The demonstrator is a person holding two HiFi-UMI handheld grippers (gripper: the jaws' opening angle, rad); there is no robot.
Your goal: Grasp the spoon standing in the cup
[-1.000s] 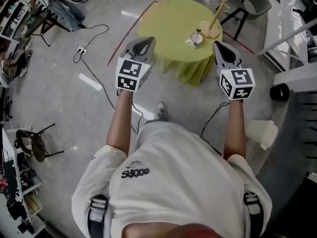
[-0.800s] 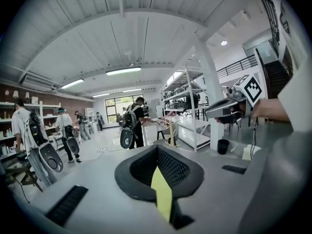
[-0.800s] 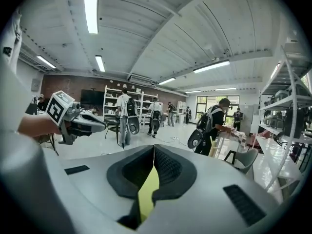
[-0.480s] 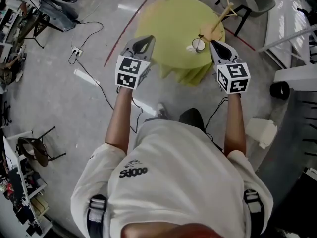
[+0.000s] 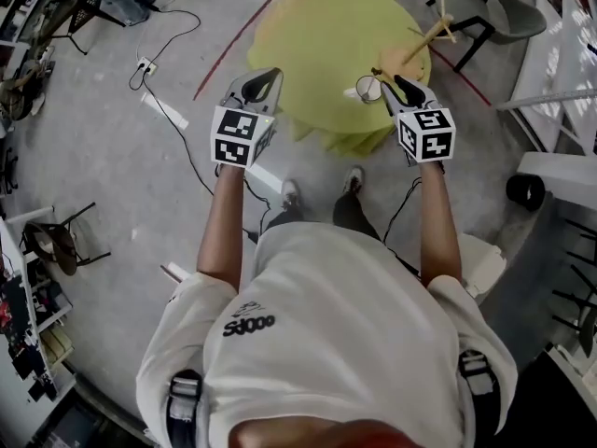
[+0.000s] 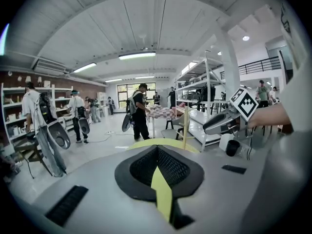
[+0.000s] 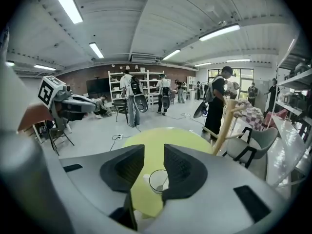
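A clear glass cup (image 5: pixel 368 88) with a spoon (image 7: pixel 165 181) standing in it sits near the front edge of a round yellow table (image 5: pixel 317 35). My right gripper (image 5: pixel 396 84) is just right of the cup, tips over the table's rim. Its jaws are opening, and nothing is between the pads. In the right gripper view the cup (image 7: pixel 157 179) shows low in the gap ahead of my right gripper (image 7: pixel 153 152), partly hidden by the right jaw. My left gripper (image 5: pixel 254 84) hangs shut and empty, left of the table.
A wooden branched stand (image 5: pixel 424 40) rises on the table behind the cup. A white scrap (image 7: pixel 146 178) lies beside the cup. Grey chairs (image 5: pixel 485 3) stand beyond the table. Cables (image 5: pixel 177 129) run across the floor. People and shelving fill the room's back.
The person has walked up to the table. Both grippers have moved forward, and the right one now reaches the cup's side.
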